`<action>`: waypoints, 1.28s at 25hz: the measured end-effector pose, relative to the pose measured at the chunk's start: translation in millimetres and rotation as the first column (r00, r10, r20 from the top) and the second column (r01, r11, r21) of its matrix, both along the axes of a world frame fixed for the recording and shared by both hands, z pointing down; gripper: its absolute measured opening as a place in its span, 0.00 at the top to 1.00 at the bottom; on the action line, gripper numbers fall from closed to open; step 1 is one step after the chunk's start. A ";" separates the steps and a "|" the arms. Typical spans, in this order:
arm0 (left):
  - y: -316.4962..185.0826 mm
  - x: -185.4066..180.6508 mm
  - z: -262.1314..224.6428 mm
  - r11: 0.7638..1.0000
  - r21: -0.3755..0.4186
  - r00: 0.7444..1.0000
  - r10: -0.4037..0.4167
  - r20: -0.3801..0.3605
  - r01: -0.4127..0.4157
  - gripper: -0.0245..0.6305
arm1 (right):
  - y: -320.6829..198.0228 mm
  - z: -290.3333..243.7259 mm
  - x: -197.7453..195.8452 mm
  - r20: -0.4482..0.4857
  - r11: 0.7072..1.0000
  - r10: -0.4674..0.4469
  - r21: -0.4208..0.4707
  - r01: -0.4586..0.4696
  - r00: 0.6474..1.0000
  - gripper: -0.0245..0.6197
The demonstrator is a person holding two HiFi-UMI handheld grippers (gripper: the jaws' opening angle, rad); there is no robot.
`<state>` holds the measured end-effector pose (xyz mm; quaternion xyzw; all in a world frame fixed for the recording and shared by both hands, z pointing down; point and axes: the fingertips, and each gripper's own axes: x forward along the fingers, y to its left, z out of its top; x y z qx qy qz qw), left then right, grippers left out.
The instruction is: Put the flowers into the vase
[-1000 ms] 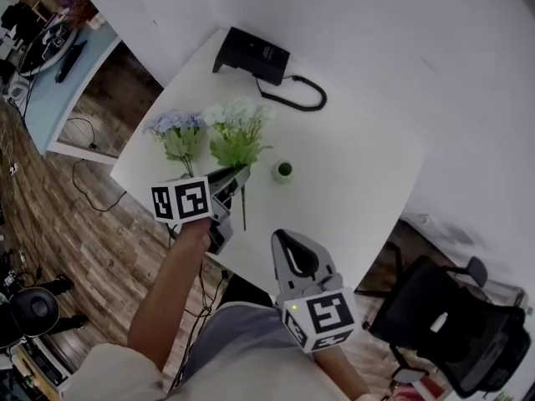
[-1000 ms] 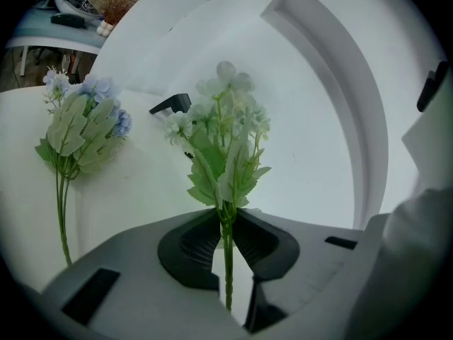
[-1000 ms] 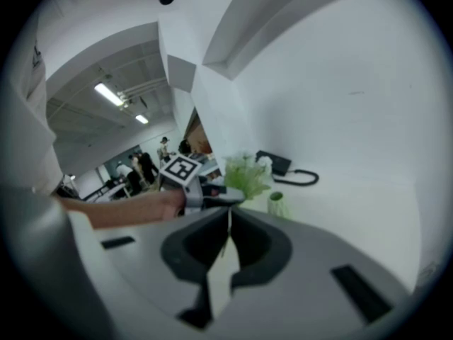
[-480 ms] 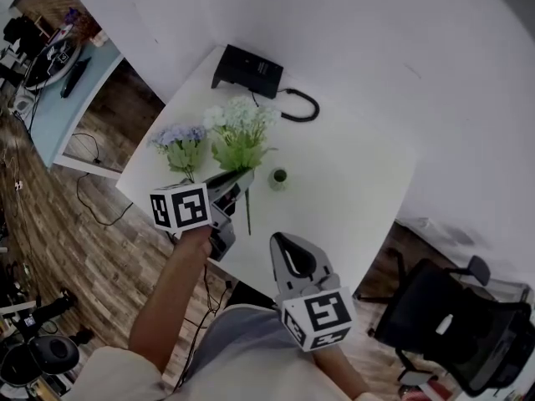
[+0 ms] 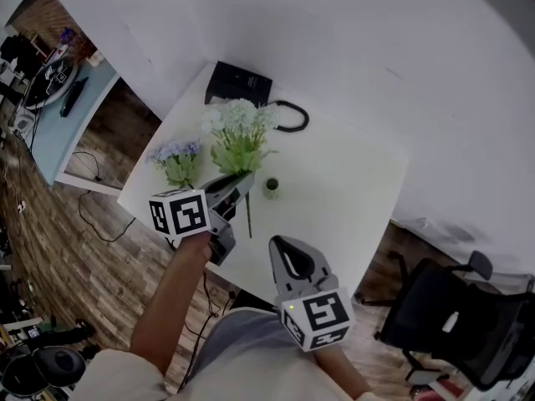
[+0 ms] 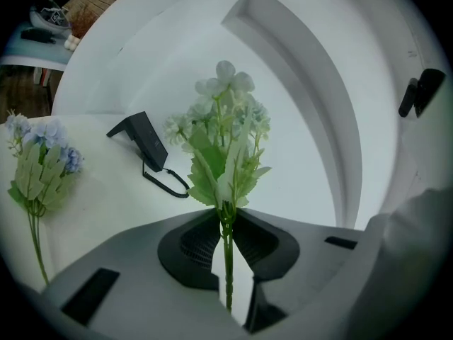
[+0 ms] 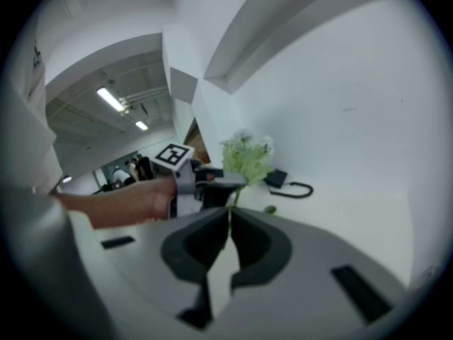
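My left gripper [image 5: 241,180] is shut on the thin green stem of a white flower bunch [image 5: 238,134], held upright above the white table [image 5: 351,174]. In the left gripper view the stem [image 6: 228,261] runs down between the pads, with the white blooms [image 6: 226,129] above. A blue flower bunch [image 5: 174,159] lies on the table at the left. The small green vase [image 5: 272,188] stands just right of the held stem. My right gripper [image 5: 279,241] hovers at the table's near edge, shut and empty; its own view shows the jaws [image 7: 228,219] together.
A black device [image 5: 238,84] with a looped cable [image 5: 288,119] sits at the table's far corner by the white wall. A black office chair [image 5: 451,316] stands at the lower right. Wooden floor lies to the table's left.
My left gripper has risen with the white flower bunch, so the stem now hangs off the table. The right gripper has stayed where it was.
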<state>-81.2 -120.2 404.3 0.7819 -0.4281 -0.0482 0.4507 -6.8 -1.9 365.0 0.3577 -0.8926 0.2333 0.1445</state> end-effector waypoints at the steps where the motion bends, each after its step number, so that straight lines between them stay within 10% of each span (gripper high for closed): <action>1: -1.7 1.8 -3.4 1.000 0.009 1.000 0.006 0.008 -0.006 0.85 | -0.3 -0.7 1.3 0.001 1.000 0.003 0.002 -0.003 1.000 0.92; 32: -50.4 54.6 -66.3 0.936 0.297 0.982 0.179 0.053 -0.187 0.85 | -9.1 7.1 33.0 -0.006 0.994 0.110 -0.019 -0.110 0.994 0.92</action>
